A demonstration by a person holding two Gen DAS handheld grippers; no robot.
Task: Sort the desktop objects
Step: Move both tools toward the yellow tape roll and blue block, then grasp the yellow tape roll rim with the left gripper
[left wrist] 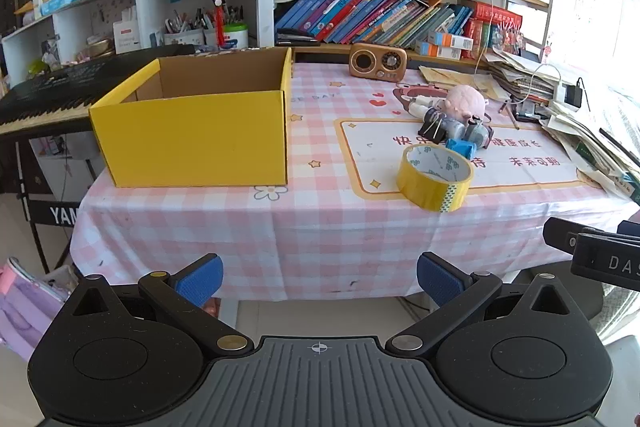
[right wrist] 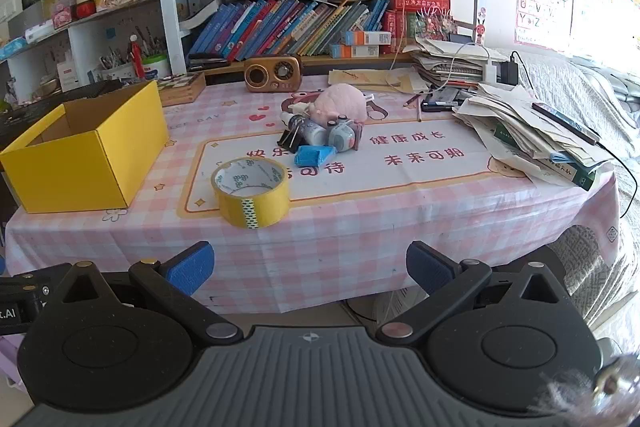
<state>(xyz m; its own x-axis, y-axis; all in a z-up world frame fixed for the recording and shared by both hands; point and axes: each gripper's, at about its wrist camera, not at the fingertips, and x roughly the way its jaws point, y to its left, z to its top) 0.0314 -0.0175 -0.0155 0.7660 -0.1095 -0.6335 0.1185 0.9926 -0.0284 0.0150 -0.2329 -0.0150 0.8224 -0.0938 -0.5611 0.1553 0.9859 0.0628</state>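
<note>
A yellow tape roll stands near the front of the pink checked tablecloth. Behind it lies a small heap: a blue block, a black binder clip, a small bottle, a grey toy and a pink plush. An open yellow cardboard box sits at the left, with nothing visible inside it. My left gripper and right gripper both hang open before the table's front edge, holding nothing.
A wooden radio stands at the back. Stacked papers and books crowd the right side, with cables and a charger. Bookshelves rise behind. A keyboard instrument sits left of the table. The right gripper's body shows at the left wrist view's right edge.
</note>
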